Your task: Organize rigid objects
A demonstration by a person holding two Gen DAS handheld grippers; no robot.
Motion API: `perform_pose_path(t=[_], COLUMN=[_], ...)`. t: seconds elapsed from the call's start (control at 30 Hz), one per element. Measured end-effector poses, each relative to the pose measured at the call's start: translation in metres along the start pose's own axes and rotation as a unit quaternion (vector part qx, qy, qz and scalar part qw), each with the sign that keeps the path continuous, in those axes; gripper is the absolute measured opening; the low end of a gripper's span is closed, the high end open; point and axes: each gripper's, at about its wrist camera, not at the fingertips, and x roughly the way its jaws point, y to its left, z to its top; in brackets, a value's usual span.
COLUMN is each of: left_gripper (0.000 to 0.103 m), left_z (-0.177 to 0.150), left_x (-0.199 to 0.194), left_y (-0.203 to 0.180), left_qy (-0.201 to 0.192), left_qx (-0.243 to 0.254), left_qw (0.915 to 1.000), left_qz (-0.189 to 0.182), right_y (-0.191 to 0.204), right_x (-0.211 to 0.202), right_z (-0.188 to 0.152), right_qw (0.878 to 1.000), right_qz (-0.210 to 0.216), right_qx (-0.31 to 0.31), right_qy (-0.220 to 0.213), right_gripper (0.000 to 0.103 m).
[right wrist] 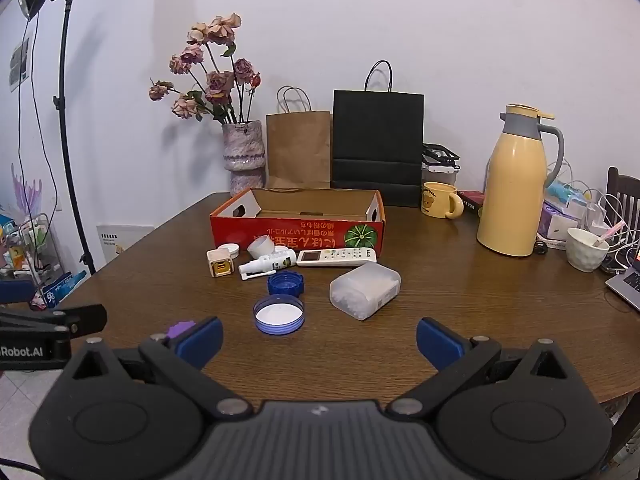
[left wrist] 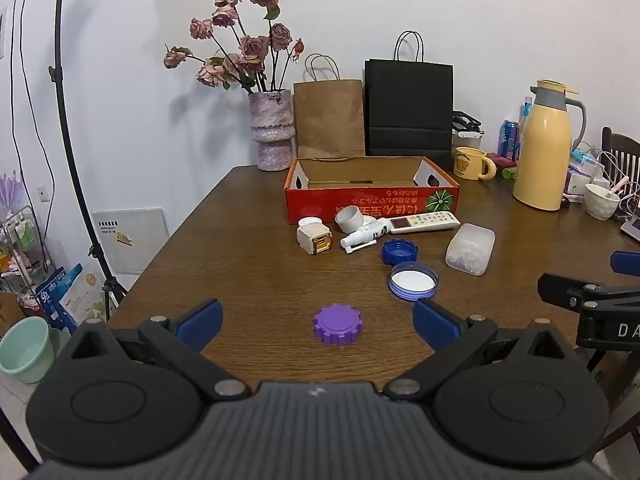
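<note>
An open red cardboard box stands mid-table with nothing visible inside. In front of it lie a white remote, a white spray bottle, a white cup on its side, a cream cube-shaped bottle, a small white lid, a dark blue cap, a blue lid with a white inside and a clear plastic tub. A purple toothed cap lies nearest. My left gripper hovers open around the purple cap, above it. My right gripper is open over bare table.
A vase of dried roses, a brown paper bag, a black paper bag, a yellow mug, a yellow thermos jug, a white bowl and a laptop corner crowd the back and right. A light stand is left.
</note>
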Motion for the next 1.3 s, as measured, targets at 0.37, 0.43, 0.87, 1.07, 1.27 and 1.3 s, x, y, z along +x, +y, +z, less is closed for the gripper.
perform_pose_path(t=[0.37,0.43,0.87,1.07,1.27,1.3], left_gripper=[0.103,0.103,0.103,0.103,0.103,0.103], left_z=[-0.0001,0.0000,-0.0001,-0.0004,-0.0007,-0.0007], left_x=[-0.0005,-0.0002,-0.0006,-0.0011,-0.0013,-0.0013], left_y=[0.0002,0.0000,0.0000,-0.0025,-0.0046,-0.0046], left_qy=[0.001,0.001,0.001,0.002,0.002,0.002], left_qx=[-0.001,-0.001,-0.001,-0.002,-0.002,-0.002], left_qw=[1.0000,1.0000,1.0000,1.0000,1.0000,1.0000], left_qz=[-0.001,-0.001,-0.001,-0.001,-0.001,-0.001], right_y=[-0.0003,-0.0003,0.0009,0.0010,0.0019,0.0019], right_x=[-0.0008,-0.0005,-0.0016,-0.0009,-0.0032,-0.0029], right_z=[0.0001,0.0000,0.0003,-0.0010,0.0007,0.0006], right_qw=[1.000,1.000,1.000,1.000,1.000,1.000], right_qz=[0.001,0.001,0.002,0.002,0.003,0.003], right_qx=[0.001,0.002,0.000,0.000,0.000,-0.001], right_qy=[-0.001,-0.001,-0.002,-0.002,-0.003,-0.003], right_gripper=[0.103,0.103,0.103,0.103,0.103,0.103])
